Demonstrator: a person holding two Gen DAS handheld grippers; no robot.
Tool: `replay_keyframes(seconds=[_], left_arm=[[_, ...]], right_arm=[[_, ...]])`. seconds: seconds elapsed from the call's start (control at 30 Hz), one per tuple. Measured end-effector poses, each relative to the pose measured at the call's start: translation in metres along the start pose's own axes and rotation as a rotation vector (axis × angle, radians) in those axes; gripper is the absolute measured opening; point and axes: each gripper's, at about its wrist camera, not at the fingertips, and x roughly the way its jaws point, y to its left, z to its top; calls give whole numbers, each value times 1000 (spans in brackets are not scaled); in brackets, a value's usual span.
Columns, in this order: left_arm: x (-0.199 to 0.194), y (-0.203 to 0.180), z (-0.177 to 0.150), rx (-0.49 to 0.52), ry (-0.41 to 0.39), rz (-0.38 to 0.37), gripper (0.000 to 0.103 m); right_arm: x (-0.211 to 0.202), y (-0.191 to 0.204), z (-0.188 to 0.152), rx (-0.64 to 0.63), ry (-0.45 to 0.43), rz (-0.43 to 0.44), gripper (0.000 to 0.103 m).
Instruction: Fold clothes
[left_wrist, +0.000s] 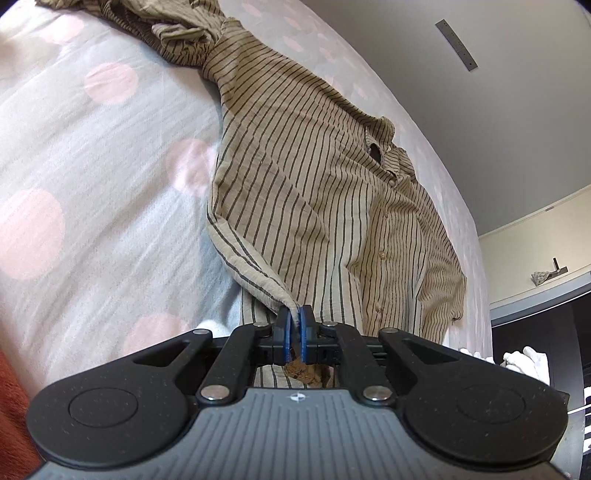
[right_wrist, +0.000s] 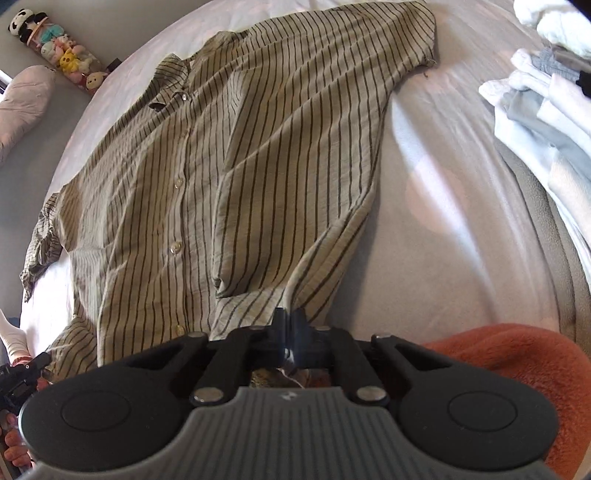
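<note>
This is a bedroom in a home. A bed (left_wrist: 92, 155) with a pale cover printed with pink dots fills most of both views, and a row of small plush toys (right_wrist: 59, 51) sits along the wall beside a pink pillow (right_wrist: 22, 107). A stack of folded laundry (right_wrist: 546, 110) and an orange fleece blanket (right_wrist: 517, 365) lie on the bed.

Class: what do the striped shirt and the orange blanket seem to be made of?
Striped shirt: probably a light woven cotton or linen, matte, with a crinkled, creased surface.
Orange blanket: likely fleece, with a fuzzy, plush nap.
</note>
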Motion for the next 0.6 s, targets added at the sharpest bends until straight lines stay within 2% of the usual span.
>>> replay_keyframes(seconds=[0.2,0.33,0.47,0.6], left_arm=[[-36,-5,30,46,-33,-24,0],[-69,-2,55,75,-47,6,0],[-91,7,75,109,-36,90,0],[-85,27,81,94,48,145,0]], right_arm=[[-50,-4,17,-25,-117,-10,3],[-84,-18,22,-21,-180,-65,3],[-95,-37,22,2,-184,-145,3],[-82,-50,19,10,-118,-189,3]])
